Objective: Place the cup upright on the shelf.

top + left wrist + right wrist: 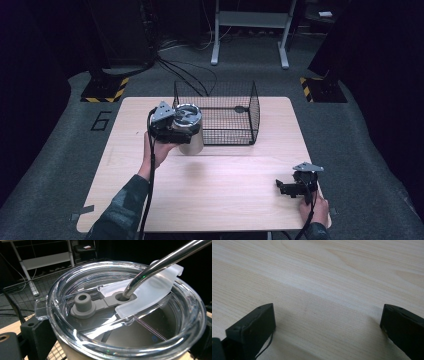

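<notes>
The left hand-held gripper [176, 131] was clamped on a steel cup [190, 131] at the table's [225, 190] far left, just in front of a wire basket [235, 112], its body hiding much of the cup's side. Up close, a clear lid [75, 315] and metal straw [160, 263] showed, the straw's top cut off. The right hand-held gripper [287, 188] lay near the right edge, jaws apart, empty.

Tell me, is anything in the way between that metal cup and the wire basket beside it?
Nothing loose lies between them. The left gripper holds the tumbler right beside the wire basket; only the basket's own near wall stands between, so the cup must probably go over it.
</notes>
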`<state>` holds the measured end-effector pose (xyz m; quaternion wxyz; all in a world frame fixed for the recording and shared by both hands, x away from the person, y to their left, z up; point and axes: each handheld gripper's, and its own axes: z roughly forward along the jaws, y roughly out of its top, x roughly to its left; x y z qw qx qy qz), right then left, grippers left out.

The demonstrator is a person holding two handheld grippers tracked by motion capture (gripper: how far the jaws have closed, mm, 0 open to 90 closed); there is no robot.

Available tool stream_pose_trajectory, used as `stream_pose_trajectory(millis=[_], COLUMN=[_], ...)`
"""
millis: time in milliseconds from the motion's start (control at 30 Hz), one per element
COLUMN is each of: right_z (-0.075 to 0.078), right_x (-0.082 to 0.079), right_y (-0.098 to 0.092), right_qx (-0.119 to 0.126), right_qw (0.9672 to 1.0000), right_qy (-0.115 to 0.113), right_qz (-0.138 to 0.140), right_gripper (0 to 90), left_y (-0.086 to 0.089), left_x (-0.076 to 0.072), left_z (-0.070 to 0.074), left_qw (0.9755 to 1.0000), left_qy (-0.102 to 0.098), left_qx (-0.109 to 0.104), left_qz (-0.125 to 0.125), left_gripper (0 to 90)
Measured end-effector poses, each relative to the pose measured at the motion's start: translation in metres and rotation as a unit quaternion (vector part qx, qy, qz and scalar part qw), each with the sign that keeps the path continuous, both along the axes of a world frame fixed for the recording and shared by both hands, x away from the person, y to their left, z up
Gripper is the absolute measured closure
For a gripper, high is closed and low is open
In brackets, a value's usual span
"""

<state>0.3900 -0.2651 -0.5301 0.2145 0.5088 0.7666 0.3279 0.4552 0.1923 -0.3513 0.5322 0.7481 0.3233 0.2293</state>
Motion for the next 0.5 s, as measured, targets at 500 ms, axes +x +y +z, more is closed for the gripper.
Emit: stream_pose_trajectory(millis=[500], right_z=[0.0], right_x=[0.0], right_y=[0.0], right_qx=[0.0], right_qw=[1.0], right_qy=[0.001], right_qz=[0.0], right_gripper=[0.0], left_y=[-0.009], left_x=[0.016], left_z=[0.018], left_qw=[1.0], left_qy=[-0.004], left_qx=[-0.005], left_qz=[-0.001], left_gripper=[4.0])
